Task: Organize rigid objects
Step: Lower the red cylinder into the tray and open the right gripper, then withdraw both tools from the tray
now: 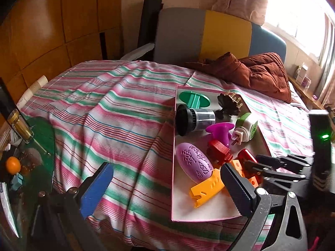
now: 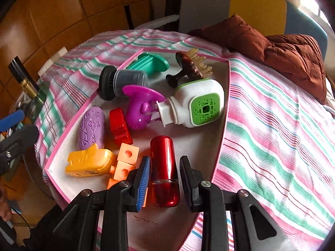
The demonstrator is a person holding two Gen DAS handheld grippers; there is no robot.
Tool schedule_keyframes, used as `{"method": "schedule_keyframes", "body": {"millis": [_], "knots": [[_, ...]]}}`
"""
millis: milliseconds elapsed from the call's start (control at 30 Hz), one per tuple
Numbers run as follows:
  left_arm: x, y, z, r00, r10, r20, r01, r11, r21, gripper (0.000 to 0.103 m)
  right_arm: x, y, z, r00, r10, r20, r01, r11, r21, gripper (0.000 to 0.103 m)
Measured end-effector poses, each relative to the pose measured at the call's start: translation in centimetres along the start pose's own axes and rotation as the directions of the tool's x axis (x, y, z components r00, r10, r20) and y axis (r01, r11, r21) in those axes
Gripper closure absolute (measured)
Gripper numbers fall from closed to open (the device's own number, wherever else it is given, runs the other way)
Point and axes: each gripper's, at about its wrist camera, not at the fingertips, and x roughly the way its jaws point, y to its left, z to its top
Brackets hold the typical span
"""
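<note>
A pink-rimmed white tray (image 2: 222, 138) lies on the striped bed and holds several rigid objects. A shiny red cylinder (image 2: 164, 167) lies at the tray's near end, between the fingers of my right gripper (image 2: 165, 173). The jaws straddle it with a small gap on each side. A yellow clip (image 2: 90, 163), orange blocks (image 2: 126, 159), a purple oval (image 2: 92, 125), a red piece (image 2: 119, 126) and a white-green plug (image 2: 199, 104) lie around it. My left gripper (image 1: 165, 186) is open and empty over the bedsheet, left of the tray (image 1: 174, 198).
A black-capped jar (image 1: 194, 118), a green spool (image 1: 194, 99), a brown comb (image 1: 228, 104) and a magenta piece (image 1: 220, 132) fill the tray's far end. A brown quilt (image 1: 257, 71) lies at the headboard. A glass side table (image 1: 39, 146) with a bottle and an orange stands left.
</note>
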Motion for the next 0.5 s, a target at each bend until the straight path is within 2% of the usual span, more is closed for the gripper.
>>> {"method": "schedule_keyframes", "body": {"millis": [100, 233, 333, 500], "knots": [[-0.2, -0.1, -0.1, 1.000, 0.016, 0.008, -0.016, 1.000, 0.003, 0.000, -1.1, 0.1, -0.2, 0.999, -0.009, 0.045, 0.008, 0.999, 0.035, 0.067], [-0.6, -0.2, -0.3, 1.000, 0.013, 0.020, -0.013, 1.000, -0.015, 0.000, -3.4, 0.2, -0.7, 0.990, -0.085, 0.112, 0.075, 0.993, 0.094, 0.061], [-1.5, -0.5, -0.6, 0.998, 0.002, 0.057, -0.001, 1.000, -0.018, 0.000, -5.2, 0.3, -1.4, 0.977, -0.132, 0.170, 0.105, 0.982, 0.158, 0.056], [-2.7, -1.0, -0.8, 0.997, -0.005, 0.074, 0.007, 1.000, -0.018, 0.000, -6.6, 0.7, -2.2, 0.964, -0.182, 0.193, 0.135, 0.963, 0.233, 0.055]]}}
